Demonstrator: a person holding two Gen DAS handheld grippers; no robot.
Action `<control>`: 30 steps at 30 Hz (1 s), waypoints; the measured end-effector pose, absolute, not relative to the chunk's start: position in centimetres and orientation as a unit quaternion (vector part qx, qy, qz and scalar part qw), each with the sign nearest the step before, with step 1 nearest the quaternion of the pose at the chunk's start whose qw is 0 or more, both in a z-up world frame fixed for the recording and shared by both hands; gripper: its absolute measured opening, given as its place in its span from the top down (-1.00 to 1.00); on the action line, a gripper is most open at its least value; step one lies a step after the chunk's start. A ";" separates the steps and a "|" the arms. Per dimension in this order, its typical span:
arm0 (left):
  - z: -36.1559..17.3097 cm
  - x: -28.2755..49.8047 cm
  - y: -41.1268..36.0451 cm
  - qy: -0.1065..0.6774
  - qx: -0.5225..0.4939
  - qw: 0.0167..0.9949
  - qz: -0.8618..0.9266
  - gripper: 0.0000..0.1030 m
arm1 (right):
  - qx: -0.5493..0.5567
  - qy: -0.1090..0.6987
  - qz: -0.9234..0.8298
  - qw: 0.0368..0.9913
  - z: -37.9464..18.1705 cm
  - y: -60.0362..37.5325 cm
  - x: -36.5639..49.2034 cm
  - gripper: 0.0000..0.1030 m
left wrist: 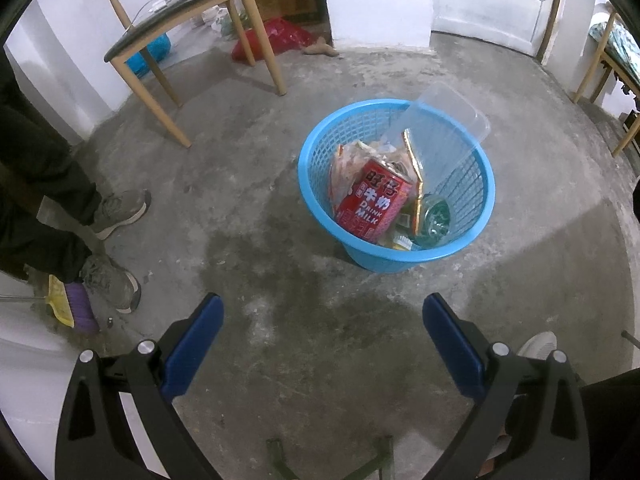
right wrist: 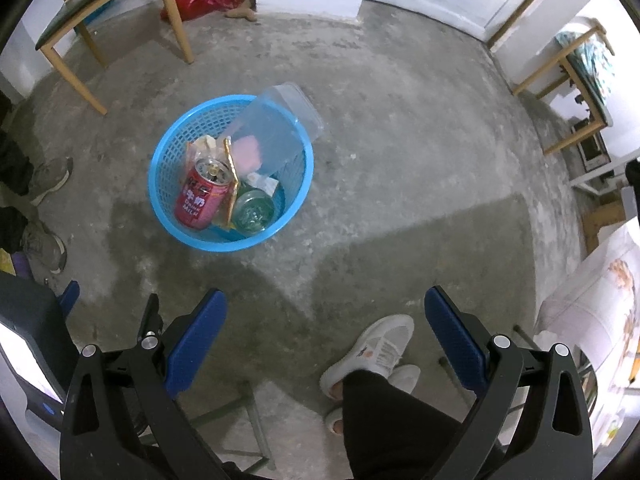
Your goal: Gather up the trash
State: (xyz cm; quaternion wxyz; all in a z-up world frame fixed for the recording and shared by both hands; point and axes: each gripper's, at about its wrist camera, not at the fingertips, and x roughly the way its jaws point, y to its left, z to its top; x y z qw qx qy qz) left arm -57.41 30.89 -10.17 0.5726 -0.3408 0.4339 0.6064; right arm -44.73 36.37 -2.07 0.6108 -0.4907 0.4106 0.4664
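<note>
Left gripper (left wrist: 322, 320): held above the concrete floor (left wrist: 248, 216), pointing forward and down; blue-padded fingers (left wrist: 192, 348) spread wide, nothing between them.
Right gripper (right wrist: 326, 316): same pose over the floor, jaws spread wide and empty, with the left gripper's body at its lower left edge.

Basket (left wrist: 320, 136), blue plastic, one: stands on the floor ahead of both grippers, well apart from them.
Contents, counted where legible:
- one red milk can (left wrist: 376, 204), tilted, printed "DRINK MILK";
- one clear plastic container (left wrist: 444, 120), leaning against the far rim and sticking out above it;
- one greenish glass jar or bottle (right wrist: 253, 210), only its round end showing;
- one gold-edged wrapper (right wrist: 231, 184) standing on edge between can and jar;
- further crumpled wrappers beneath, number not countable.

Surroundings: one wooden chair (left wrist: 180, 24), its back cut off by the frame; one red bag (left wrist: 280, 36) behind it; two grey shoes (left wrist: 120, 208) of a bystander at left; two white shoes (right wrist: 380, 348) of the person holding the grippers, one mostly hidden by a dark trouser leg.
</note>
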 end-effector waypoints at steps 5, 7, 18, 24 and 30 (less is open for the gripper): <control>-10.3 -57.4 31.0 0.438 -0.346 0.569 0.604 -0.90 | -0.488 0.410 0.470 0.610 -2.0 36.4 -44.7 -0.85; -10.1 -57.6 31.0 0.435 -0.347 0.570 0.605 -0.90 | -0.486 0.415 0.466 0.611 -2.0 36.3 -44.5 -0.85; -10.4 -57.6 31.2 0.439 -0.348 0.562 0.608 -0.90 | -0.480 0.413 0.475 0.611 -1.7 36.1 -44.5 -0.85; -9.6 -57.5 30.6 0.430 -0.335 0.571 0.614 -0.90 | -0.480 0.414 0.474 0.611 -1.7 35.9 -44.7 -0.85; -9.0 -57.1 30.4 0.426 -0.322 0.581 0.614 -0.90 | -0.478 0.416 0.476 0.610 -1.7 35.9 -44.7 -0.85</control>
